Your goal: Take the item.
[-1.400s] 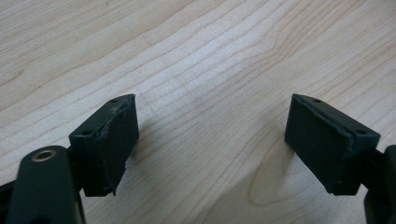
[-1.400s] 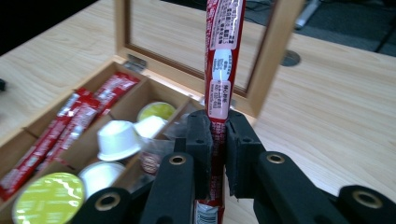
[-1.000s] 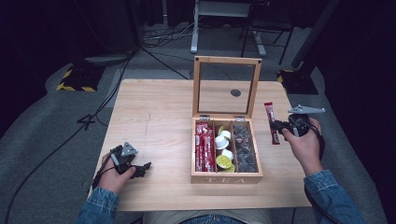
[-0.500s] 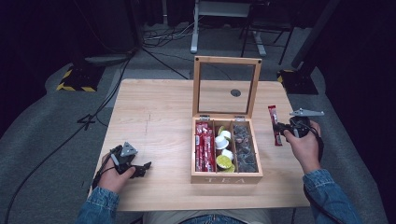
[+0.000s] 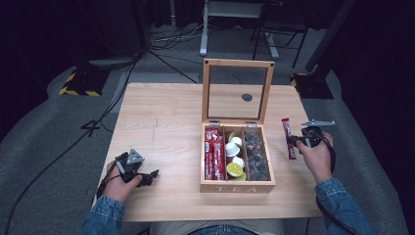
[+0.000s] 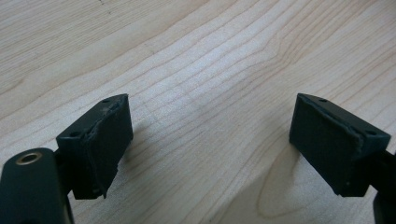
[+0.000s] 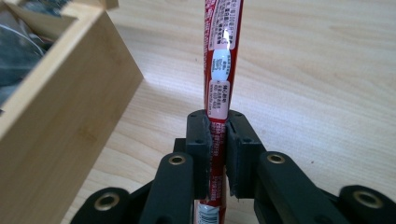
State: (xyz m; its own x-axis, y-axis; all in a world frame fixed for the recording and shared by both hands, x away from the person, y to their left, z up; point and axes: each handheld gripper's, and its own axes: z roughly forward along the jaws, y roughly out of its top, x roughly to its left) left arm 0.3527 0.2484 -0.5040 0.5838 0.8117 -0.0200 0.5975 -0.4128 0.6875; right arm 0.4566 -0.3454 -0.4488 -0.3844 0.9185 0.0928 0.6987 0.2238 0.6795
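The right gripper (image 5: pixel 295 142) is clamped on a red stick sachet (image 5: pixel 288 138), seen in the high view to the right of the wooden tea box (image 5: pixel 237 185) and apart from its right wall. In the right gripper view the two black jaws are pressed flat against the red stick sachet (image 7: pixel 222 70), which runs straight up from between them over the bare table (image 7: pixel 327 84); the pale printed label on its face is too small to read. The corner of the wooden tea box (image 7: pixel 60 116) stands just left of the jaws there, not touching them. Whether the sachet's far end rests on the tabletop cannot be told. The box lid (image 5: pixel 238 90) stands upright and open at the back. Inside are three compartments: the left holds more red sachets (image 5: pixel 213 154), the middle holds round white and yellow-green capsules (image 5: pixel 234 156), the right holds dark wrapped items (image 5: pixel 256 154) that cannot be identified. The left gripper (image 5: pixel 147 177) lies low at the near left of the table (image 5: pixel 161 117), well apart from the box. In the left gripper view its jaws stand wide, with only wood grain between the pads (image 6: pixel 105 144).
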